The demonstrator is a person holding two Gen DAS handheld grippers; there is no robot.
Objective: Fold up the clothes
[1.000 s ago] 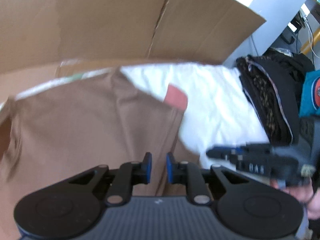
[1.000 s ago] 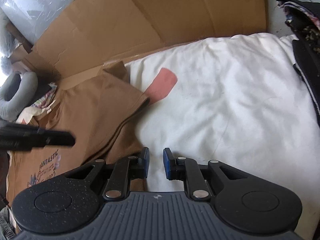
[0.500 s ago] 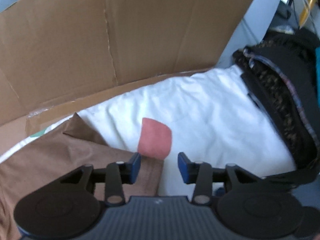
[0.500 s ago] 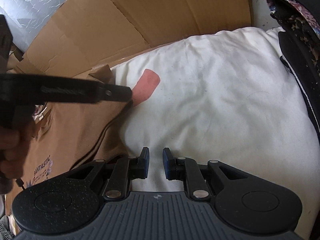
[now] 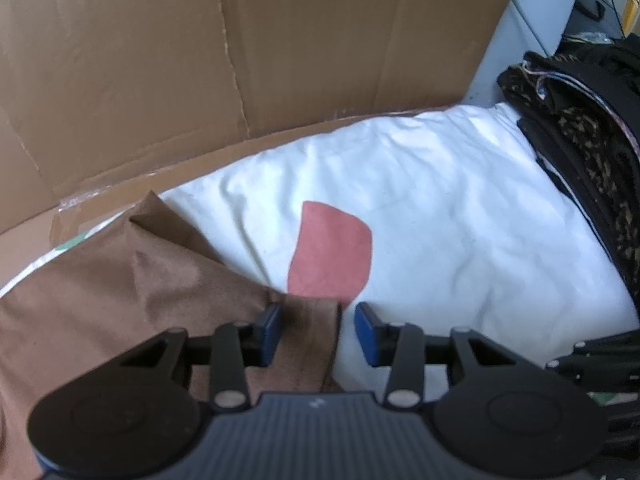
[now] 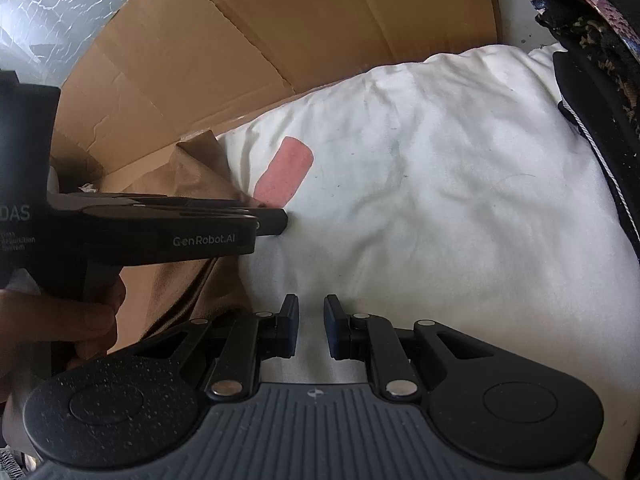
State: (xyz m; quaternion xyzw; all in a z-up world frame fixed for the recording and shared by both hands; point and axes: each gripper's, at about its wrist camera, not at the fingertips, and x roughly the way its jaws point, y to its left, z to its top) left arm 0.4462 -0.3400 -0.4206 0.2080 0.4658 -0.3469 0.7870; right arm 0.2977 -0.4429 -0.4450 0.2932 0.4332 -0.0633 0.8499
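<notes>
Left wrist view: the left gripper (image 5: pixel 316 330) was wide open, its blue pads either side of the right edge of the brown shirt (image 5: pixel 120 296) and holding nothing. The shirt lay at the left of a white pillow (image 5: pixel 460 224), covering the lower end of a pink patch (image 5: pixel 330 252) on it. A flattened cardboard box (image 5: pixel 248 52) stood open behind the pillow as a backing wall; whether it held anything could not be told. A pile of dark patterned clothes (image 5: pixel 588 132) sat against the pillow's right edge. Part of the right gripper (image 5: pixel 592 360) showed at lower right, too cut off to judge its opening there.

Right wrist view: the right gripper (image 6: pixel 311 330) hovered over bare pillow (image 6: pixel 460 200) with its jaws only a small gap apart and nothing between them. Only this view showed the left gripper (image 6: pixel 276 222) from the side, tips at the shirt (image 6: pixel 192 176) edge just below the pink patch (image 6: pixel 286 170), and the hand (image 6: pixel 60 320) on its handle. Also seen only here: "GenRobot.AI" lettering on the tool, and crinkled clear plastic (image 6: pixel 48 12) behind the cardboard (image 6: pixel 300 20). The dark clothes (image 6: pixel 592 40) lay at upper right.
</notes>
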